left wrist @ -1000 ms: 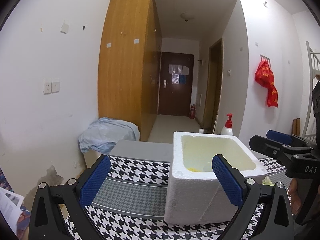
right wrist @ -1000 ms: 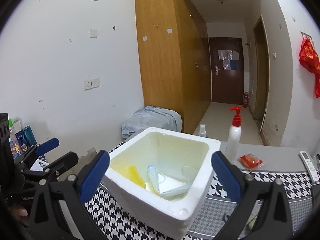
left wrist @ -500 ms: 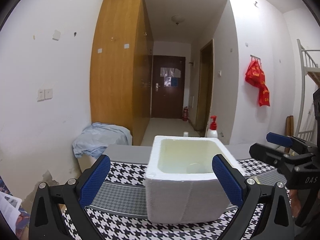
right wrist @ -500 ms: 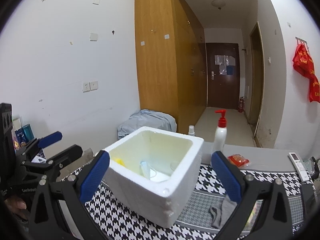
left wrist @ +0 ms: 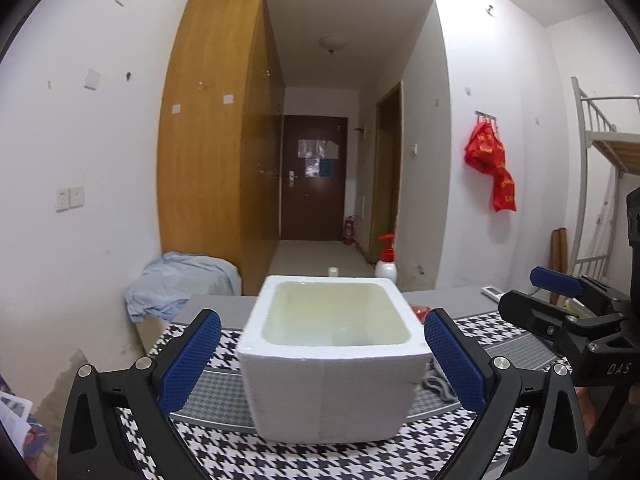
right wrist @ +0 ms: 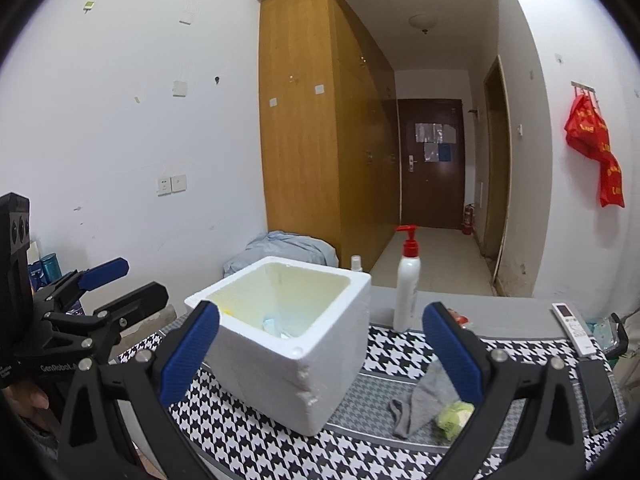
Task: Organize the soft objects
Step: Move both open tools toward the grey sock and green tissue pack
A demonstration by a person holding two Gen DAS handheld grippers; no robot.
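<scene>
A white foam box (left wrist: 332,356) (right wrist: 288,340) stands on the houndstooth cloth (left wrist: 280,456) (right wrist: 256,432). Pale blue and yellow items lie inside it, mostly hidden by its walls. My left gripper (left wrist: 322,360) is open, its blue pads on either side of the box and nearer the camera. My right gripper (right wrist: 320,356) is open too, above the cloth in front of the box. A grey sock (right wrist: 420,400) (left wrist: 438,384) lies to the right of the box, with a small yellow-green soft item (right wrist: 454,416) beside it. Each gripper shows at the edge of the other's view.
A red-pump lotion bottle (right wrist: 408,280) (left wrist: 386,264) and a small spray bottle (right wrist: 356,263) stand behind the box. A red packet (left wrist: 420,312), a white remote (right wrist: 572,328) and a dark phone (right wrist: 600,396) lie to the right. A blue cloth heap (left wrist: 180,284) sits left.
Both grippers have pulled back and away from the box, which now looks smaller and farther. The sock and the yellow-green item came into the right wrist view. Both stay open.
</scene>
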